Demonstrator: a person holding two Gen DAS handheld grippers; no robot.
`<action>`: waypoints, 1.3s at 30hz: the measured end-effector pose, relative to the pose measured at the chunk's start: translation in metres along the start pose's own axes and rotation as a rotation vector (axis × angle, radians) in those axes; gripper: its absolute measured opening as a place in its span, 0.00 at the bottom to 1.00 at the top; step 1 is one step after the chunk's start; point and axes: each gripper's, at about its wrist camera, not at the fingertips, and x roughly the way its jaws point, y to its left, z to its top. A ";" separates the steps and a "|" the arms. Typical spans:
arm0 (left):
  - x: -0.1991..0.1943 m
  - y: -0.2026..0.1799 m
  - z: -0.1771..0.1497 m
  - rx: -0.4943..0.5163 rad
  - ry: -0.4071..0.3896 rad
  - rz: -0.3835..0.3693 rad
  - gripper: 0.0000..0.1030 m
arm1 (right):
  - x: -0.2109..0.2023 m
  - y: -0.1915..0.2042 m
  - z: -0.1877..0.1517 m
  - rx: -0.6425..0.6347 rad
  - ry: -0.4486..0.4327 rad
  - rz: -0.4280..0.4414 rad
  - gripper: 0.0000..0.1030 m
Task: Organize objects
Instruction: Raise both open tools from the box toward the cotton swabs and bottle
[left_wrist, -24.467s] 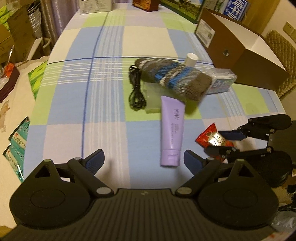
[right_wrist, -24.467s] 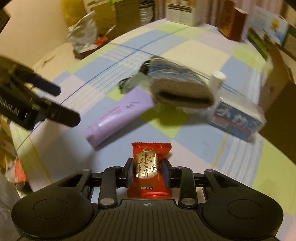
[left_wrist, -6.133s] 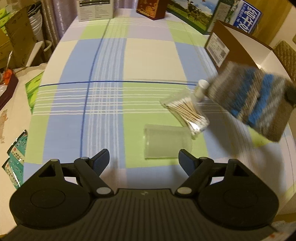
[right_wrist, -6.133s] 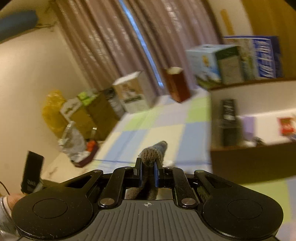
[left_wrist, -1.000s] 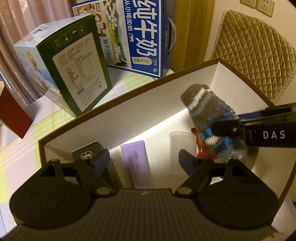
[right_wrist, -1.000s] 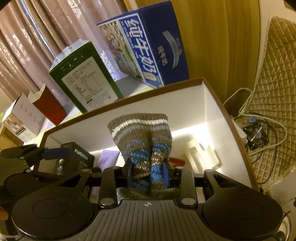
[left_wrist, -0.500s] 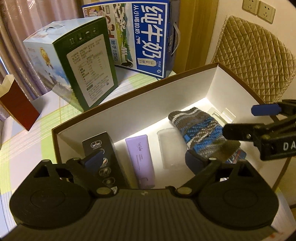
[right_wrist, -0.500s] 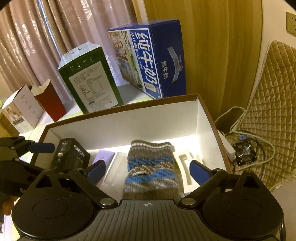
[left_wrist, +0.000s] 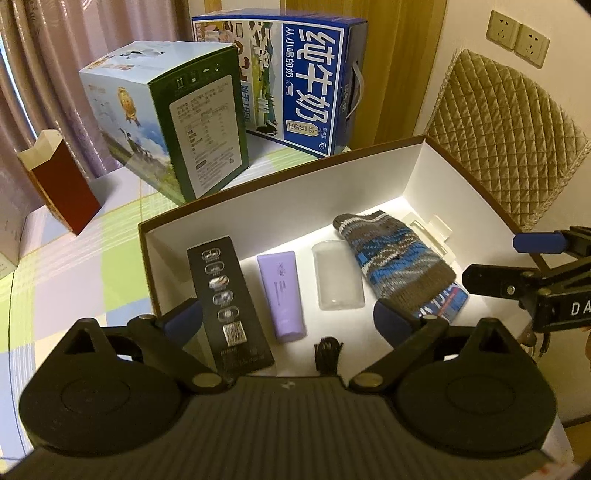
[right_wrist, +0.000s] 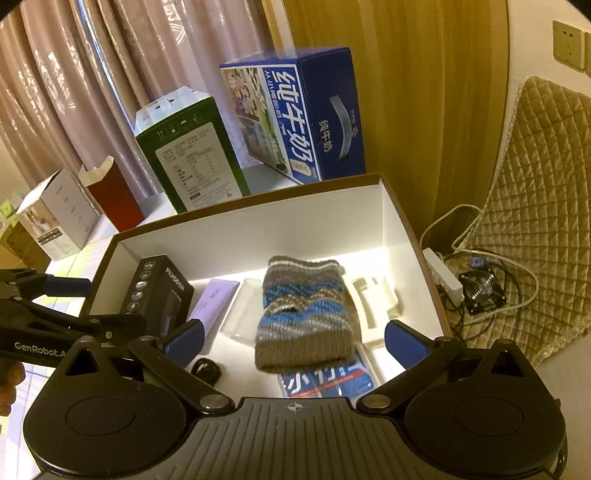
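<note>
A brown cardboard box (left_wrist: 288, 206) (right_wrist: 251, 229) with white inner walls holds the sorted items. The striped knit sock (left_wrist: 391, 254) (right_wrist: 303, 314) lies flat in it, partly over a blue tissue pack (left_wrist: 443, 304) (right_wrist: 325, 380). Beside it lie a clear plastic cup (left_wrist: 338, 278), a purple tube (left_wrist: 282, 291) (right_wrist: 212, 299), a black carton (left_wrist: 229, 302) (right_wrist: 159, 291) and a coiled black cable (left_wrist: 327, 352) (right_wrist: 207, 367). My left gripper (left_wrist: 288, 323) hovers open over the box's near edge. My right gripper (right_wrist: 293, 339) is open above the sock, touching nothing; it also shows as the right gripper (left_wrist: 517, 258) at the box's right side.
Behind the box stand a blue milk carton (left_wrist: 295, 77) (right_wrist: 295, 114) and a green-sided carton (left_wrist: 177, 125) (right_wrist: 192, 155). A dark red box (left_wrist: 59, 181) and a white box (right_wrist: 59, 214) sit on the checked tablecloth. A quilted chair (left_wrist: 506, 133) and floor cables (right_wrist: 480, 280) lie right.
My right gripper opened and let the sock drop flat into the box, then drew back and up. My left gripper also pulled back from the box, staying open.
</note>
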 end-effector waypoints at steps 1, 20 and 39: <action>-0.003 0.000 -0.002 -0.005 -0.002 -0.001 0.95 | -0.003 0.001 -0.002 0.001 -0.001 0.001 0.98; -0.068 0.001 -0.055 -0.110 -0.013 -0.006 0.95 | -0.048 0.030 -0.046 0.004 -0.001 0.022 0.98; -0.128 0.031 -0.119 -0.170 -0.031 0.006 0.95 | -0.080 0.089 -0.091 -0.028 0.016 0.059 0.98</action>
